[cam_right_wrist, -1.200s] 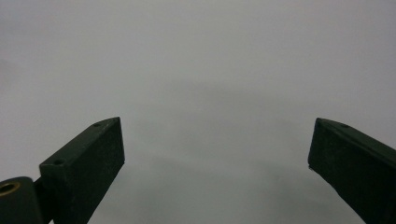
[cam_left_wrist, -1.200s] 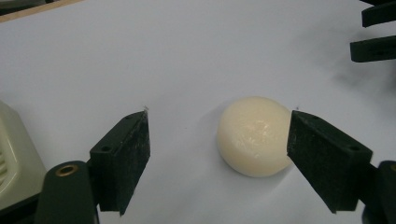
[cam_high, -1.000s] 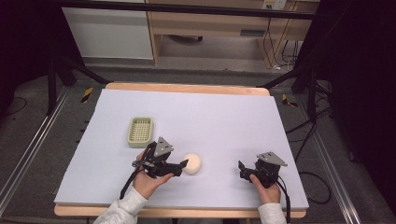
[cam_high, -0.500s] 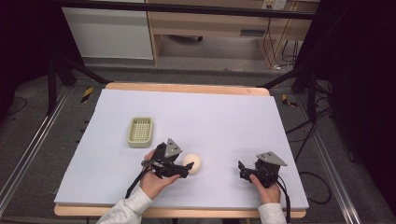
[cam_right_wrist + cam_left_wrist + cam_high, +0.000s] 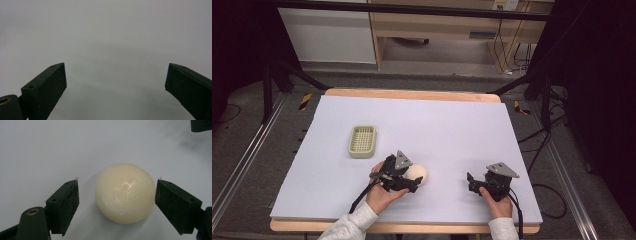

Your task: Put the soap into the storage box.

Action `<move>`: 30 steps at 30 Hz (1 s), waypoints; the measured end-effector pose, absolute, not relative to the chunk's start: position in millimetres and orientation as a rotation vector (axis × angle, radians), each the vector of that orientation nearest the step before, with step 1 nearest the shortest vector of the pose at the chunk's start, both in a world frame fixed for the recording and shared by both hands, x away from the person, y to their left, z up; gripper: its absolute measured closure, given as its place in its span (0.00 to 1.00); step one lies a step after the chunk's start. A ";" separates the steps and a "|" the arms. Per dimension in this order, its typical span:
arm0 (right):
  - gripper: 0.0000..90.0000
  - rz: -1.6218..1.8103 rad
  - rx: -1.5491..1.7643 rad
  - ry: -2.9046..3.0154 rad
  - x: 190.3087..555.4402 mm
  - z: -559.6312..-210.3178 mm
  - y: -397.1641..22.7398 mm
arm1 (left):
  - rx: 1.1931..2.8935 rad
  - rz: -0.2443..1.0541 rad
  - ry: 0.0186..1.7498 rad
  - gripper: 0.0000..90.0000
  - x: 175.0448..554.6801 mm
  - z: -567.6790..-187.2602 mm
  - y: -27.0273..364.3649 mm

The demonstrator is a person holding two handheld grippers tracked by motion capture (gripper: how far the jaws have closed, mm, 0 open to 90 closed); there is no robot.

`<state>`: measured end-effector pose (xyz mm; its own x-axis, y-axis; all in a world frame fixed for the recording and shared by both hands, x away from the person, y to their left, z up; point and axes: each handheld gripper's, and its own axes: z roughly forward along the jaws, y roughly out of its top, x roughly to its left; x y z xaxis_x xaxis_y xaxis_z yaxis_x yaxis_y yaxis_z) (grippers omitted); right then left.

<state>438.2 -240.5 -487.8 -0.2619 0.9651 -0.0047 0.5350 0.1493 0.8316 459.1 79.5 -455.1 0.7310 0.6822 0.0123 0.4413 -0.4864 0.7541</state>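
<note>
High view: going left to right here.
Soap dish (image 5: 362, 141): pale green, sits up and to the left of the left gripper, well apart from it, nothing in it.
Left gripper (image 5: 412, 181): jaws spread wide around the ball, no contact yet on either side as far as I can see.
Ball (image 5: 125, 193): cream, resting on the white table (image 5: 452, 130) between those jaws, closer to one jaw.
Right gripper (image 5: 470, 182): jaws wide, holding nothing, parked well off to the ball's right.
Progress: early I'd say; lined up, squeeze and lift remain.
</note>
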 end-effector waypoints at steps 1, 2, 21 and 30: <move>0.05 0.998 1.431 1.871 438.3 -487.8 -240.6 | 2.166 0.401 0.842 0.22 459.3 -455.3 78.6; 0.05 0.999 1.433 1.872 438.3 -487.8 -240.6 | 2.166 0.398 0.842 0.22 459.4 -455.4 77.9; 0.05 1.001 1.435 1.876 438.5 -487.9 -240.6 | 2.219 0.363 0.826 0.23 465.4 -464.7 66.4; 0.05 1.002 1.432 1.876 438.4 -487.8 -240.8 | 2.246 0.375 0.829 0.25 467.4 -469.6 60.2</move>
